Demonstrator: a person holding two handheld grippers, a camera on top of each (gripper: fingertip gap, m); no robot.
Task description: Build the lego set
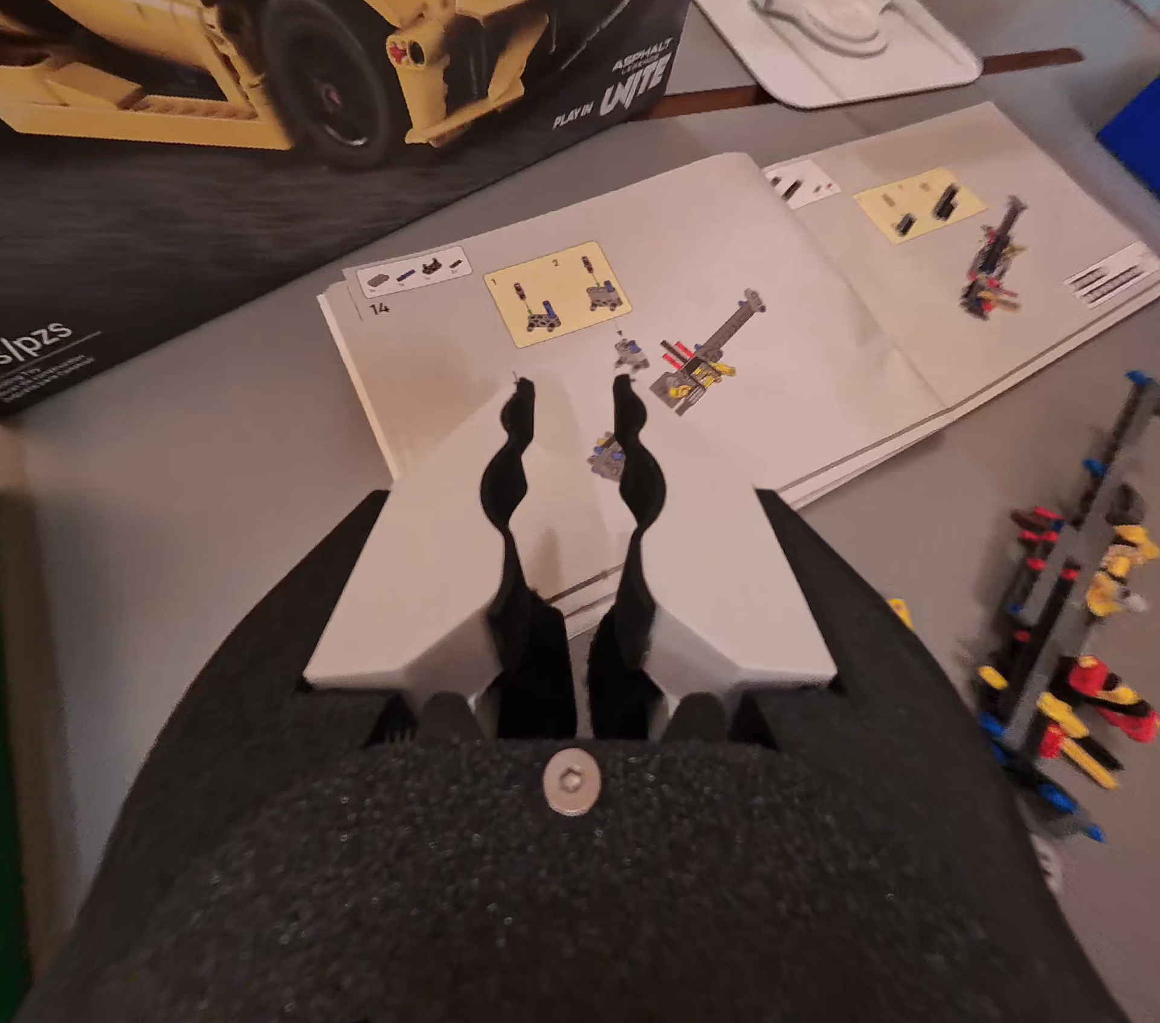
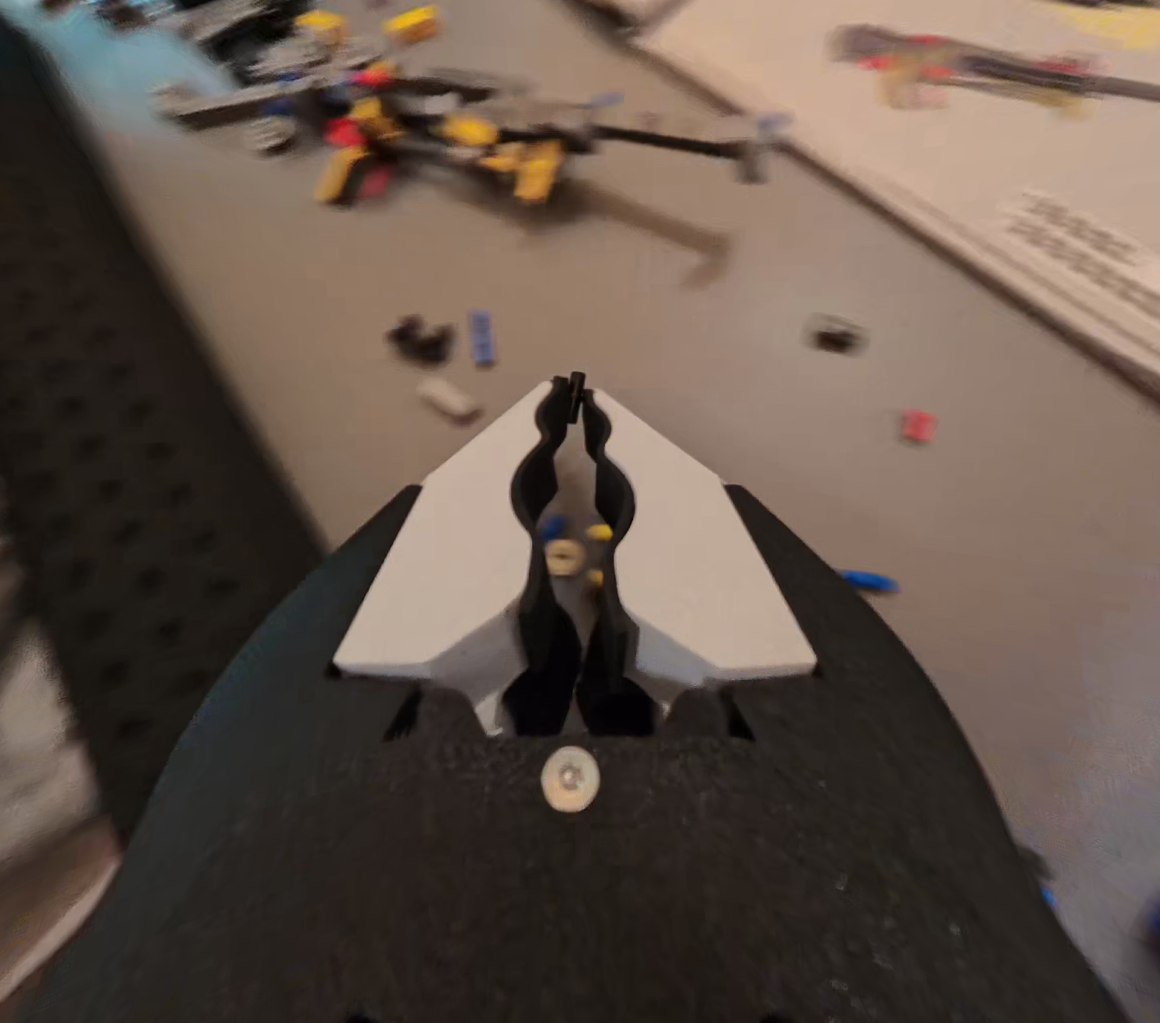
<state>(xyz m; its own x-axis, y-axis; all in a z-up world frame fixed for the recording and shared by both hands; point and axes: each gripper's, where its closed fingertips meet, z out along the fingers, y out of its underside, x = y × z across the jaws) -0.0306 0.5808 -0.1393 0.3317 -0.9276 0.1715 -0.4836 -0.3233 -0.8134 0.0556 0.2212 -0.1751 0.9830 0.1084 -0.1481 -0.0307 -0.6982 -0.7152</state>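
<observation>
My left gripper is open above the left page of the open instruction booklet. A small grey assembly with blue pins lies on the page beside the right finger, and the pads do not press on it. My right gripper is shut on a small thin black piece that sticks out at the fingertips, above the grey table. The partly built model, black and grey with yellow, red and blue parts, lies ahead of it and also shows at the right of the left wrist view.
The set's box stands at the back left, and a white stand behind the booklet. Loose parts lie near my right gripper: a blue plate, a black part, a light grey piece, a red piece. A dark perforated mat lies at the left. The grippers' ends are close to 40 cm from one another. To the blue plate: right tips about 7 cm, left tips about 30 cm.
</observation>
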